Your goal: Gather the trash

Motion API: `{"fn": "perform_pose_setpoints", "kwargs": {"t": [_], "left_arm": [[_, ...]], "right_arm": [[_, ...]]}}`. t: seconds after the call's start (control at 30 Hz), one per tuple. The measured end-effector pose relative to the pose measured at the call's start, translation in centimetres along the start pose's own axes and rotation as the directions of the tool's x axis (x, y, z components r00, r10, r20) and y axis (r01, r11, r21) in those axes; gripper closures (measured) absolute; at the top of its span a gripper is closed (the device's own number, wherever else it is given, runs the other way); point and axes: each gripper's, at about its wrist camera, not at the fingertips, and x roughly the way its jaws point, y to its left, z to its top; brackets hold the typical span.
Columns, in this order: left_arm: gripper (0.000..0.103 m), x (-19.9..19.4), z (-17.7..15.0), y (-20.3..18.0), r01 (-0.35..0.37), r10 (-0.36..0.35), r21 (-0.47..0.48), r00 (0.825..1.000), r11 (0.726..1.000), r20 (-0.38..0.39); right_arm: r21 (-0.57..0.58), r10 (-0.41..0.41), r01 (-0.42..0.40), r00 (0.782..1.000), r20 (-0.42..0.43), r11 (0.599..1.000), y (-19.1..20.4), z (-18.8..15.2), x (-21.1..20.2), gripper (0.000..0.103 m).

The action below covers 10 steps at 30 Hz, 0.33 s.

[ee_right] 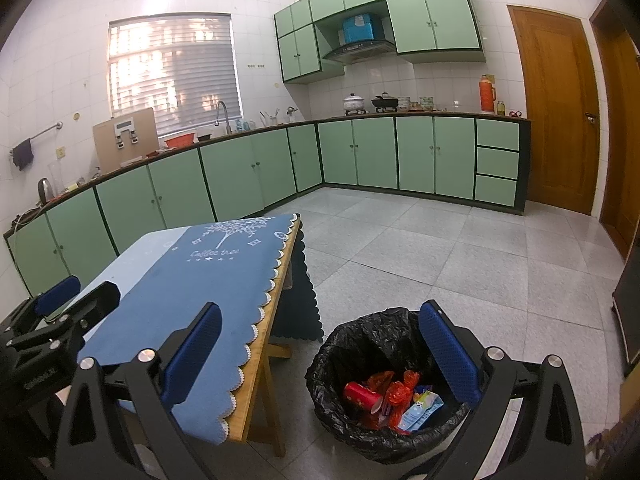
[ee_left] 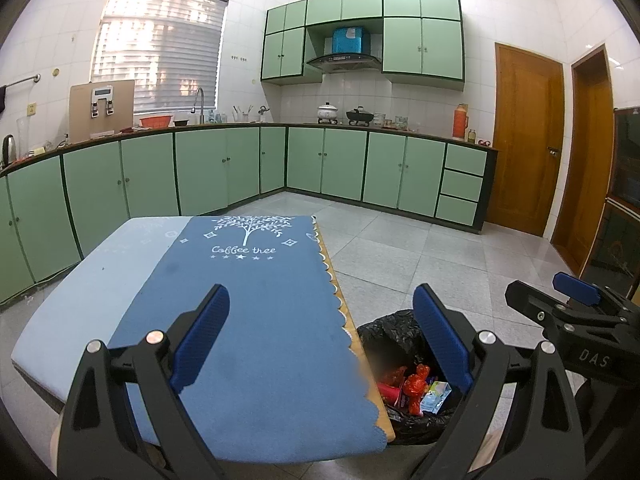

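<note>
Table point(ee_right: 168, 280) bare, trash in the bin point(ee_right: 384, 396) off its right edge; both your grippers point(ee_left: 320, 340) point(ee_right: 320, 356) wide, empty—looks done.

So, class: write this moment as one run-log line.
left gripper: open, empty | right gripper: open, empty | bin: on floor beside table, holds red cup and wrappers | tablecloth: no trash visible

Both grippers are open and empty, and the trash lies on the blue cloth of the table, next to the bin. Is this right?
Not quite. The trash does not lie on the blue cloth; it is inside the bin, which stands on the floor beside the table. The right wrist view shows this best. The rest holds: the left gripper and the right gripper are both open and empty.
</note>
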Motion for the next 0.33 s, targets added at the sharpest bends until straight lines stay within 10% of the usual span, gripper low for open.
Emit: {"fn": "perform_pose_setpoints", "kwargs": {"t": [0.33], "left_arm": [[0.013, 0.18, 0.26, -0.32, -0.005, 0.005, -0.001, 1.0, 1.0, -0.011]], "right_arm": [[0.001, -0.003, 0.003, 1.0, -0.003, 1.0, -0.27, -0.32, 0.16, 0.006]]}}
